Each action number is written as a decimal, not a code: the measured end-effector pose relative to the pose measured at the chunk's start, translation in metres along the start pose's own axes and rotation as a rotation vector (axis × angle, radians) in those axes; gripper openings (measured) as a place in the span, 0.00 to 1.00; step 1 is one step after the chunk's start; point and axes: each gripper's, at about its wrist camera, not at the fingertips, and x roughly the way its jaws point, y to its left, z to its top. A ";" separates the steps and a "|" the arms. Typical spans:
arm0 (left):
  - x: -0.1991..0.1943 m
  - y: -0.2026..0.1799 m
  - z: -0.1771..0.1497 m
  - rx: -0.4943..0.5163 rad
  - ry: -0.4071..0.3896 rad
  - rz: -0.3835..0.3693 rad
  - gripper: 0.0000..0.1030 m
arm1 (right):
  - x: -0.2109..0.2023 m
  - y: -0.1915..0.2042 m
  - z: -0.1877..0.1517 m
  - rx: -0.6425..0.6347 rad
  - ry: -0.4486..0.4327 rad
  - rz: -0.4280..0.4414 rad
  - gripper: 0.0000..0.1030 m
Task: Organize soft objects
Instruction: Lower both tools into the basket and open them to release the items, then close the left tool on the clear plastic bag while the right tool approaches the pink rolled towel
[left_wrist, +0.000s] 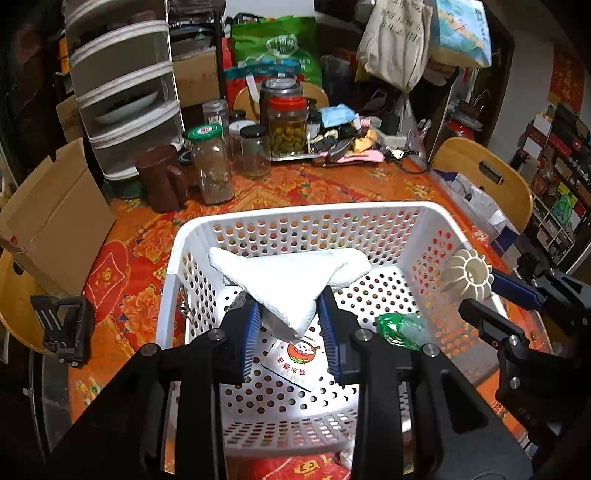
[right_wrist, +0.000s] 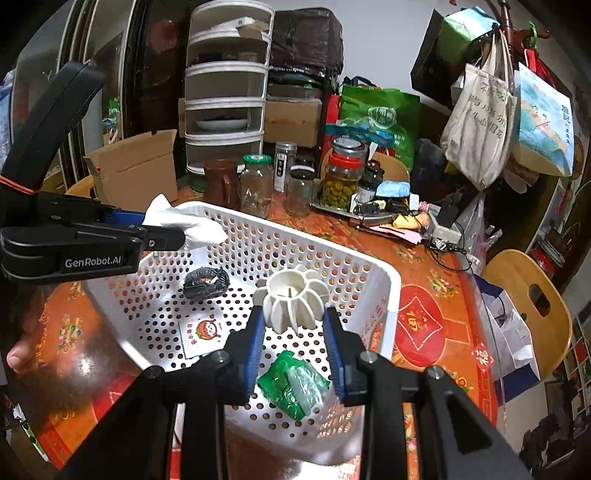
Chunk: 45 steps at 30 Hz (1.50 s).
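Note:
My left gripper (left_wrist: 288, 325) is shut on a folded white cloth (left_wrist: 291, 280) and holds it above the white perforated basket (left_wrist: 303, 214). My right gripper (right_wrist: 295, 332) is shut on a cream ribbed flower-shaped object (right_wrist: 291, 299) over the basket's (right_wrist: 384, 295) right side; it also shows in the left wrist view (left_wrist: 467, 278). In the basket lie a green plastic packet (right_wrist: 291, 384), a white sachet with a red cartoon face (right_wrist: 203, 332) and a black bundle (right_wrist: 205, 282). The left gripper with the cloth (right_wrist: 184, 223) shows at the left of the right wrist view.
The basket sits on an orange-red floral tablecloth (left_wrist: 140, 236). Behind it stand several glass jars (left_wrist: 210, 166), a brown mug (left_wrist: 162, 181), a tray of clutter (left_wrist: 343, 144) and a stacked drawer unit (left_wrist: 125, 85). A cardboard box (left_wrist: 55, 218) is at left, wooden chairs (left_wrist: 484, 177) at right.

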 end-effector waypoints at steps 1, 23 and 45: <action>0.007 0.001 0.003 -0.006 0.016 0.002 0.27 | 0.006 0.000 0.002 0.001 0.014 0.000 0.29; 0.096 0.013 0.010 -0.029 0.187 0.039 0.34 | 0.077 -0.007 0.012 0.045 0.186 -0.012 0.34; -0.027 -0.015 -0.173 -0.020 0.069 -0.057 1.00 | -0.063 -0.027 -0.162 0.353 0.021 0.157 0.92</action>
